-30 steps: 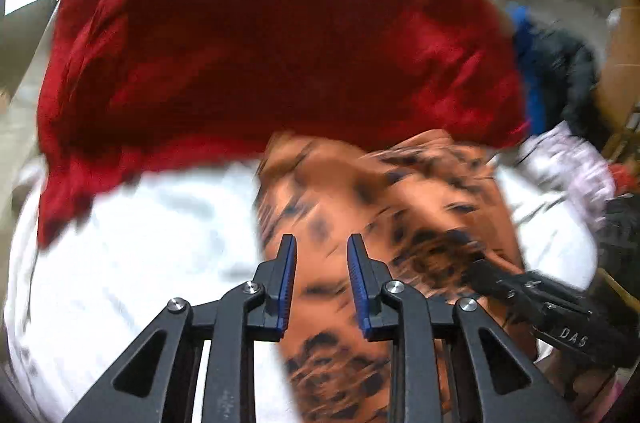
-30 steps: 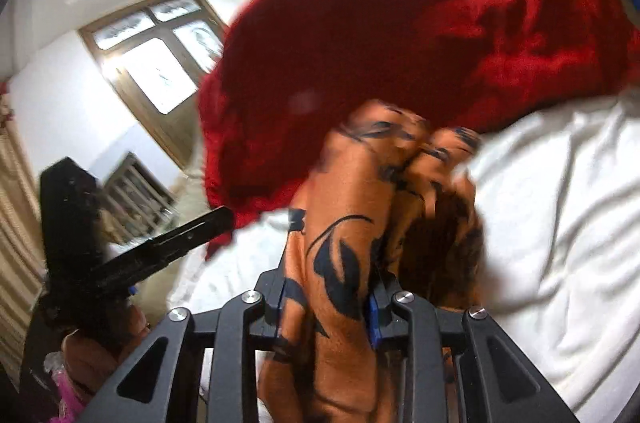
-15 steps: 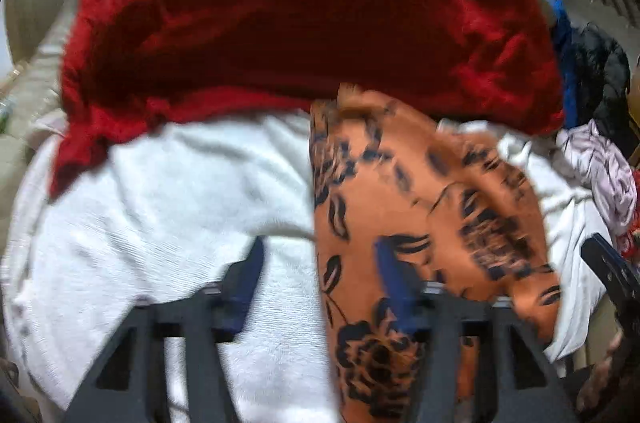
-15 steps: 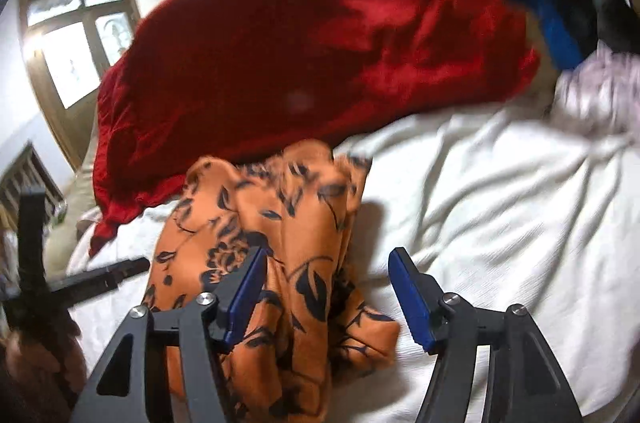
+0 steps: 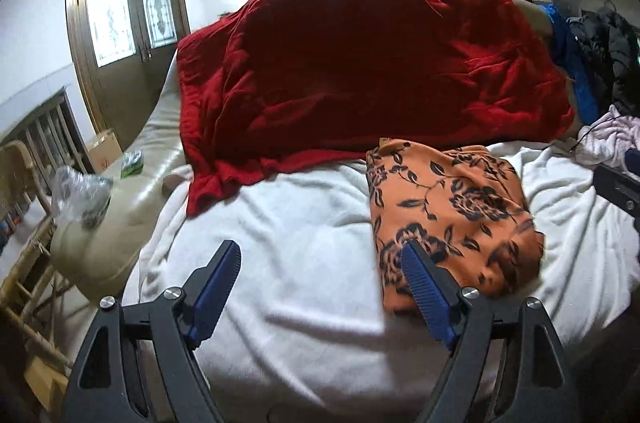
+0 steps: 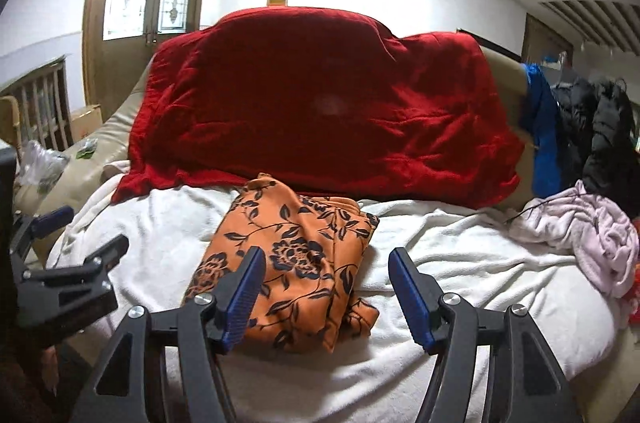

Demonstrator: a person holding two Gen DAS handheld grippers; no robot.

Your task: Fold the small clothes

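Item: orange flowered garment [image 6: 296, 263], folded into a compact packet, lying on the white blanket [image 6: 460, 263] that covers the bed. Far end just beside the hem of the red quilt [image 6: 320, 111]; near end toward both cameras. Long axis runs roughly away from the viewer, from the near edge of the bed toward the quilt.

Left gripper [image 5: 320, 287]: jaws wide apart, just opened, nothing between them but bare blanket. The packet lies to its right, behind the right-hand pad.

Right gripper [image 6: 324, 297]: jaws apart, just opened, clamped on nothing. The packet sits ahead and slightly left, its near right corner showing in the gap, the pads clear of the cloth.

Relation governing the next move: the right gripper lines up more squarely with the packet and looks the nearer; the left gripper stands off to the packet's left side.

Also present: pale pink garment [image 6: 580, 227], unfolded, at the far right of the bed, well apart from the packet, probably next for folding.
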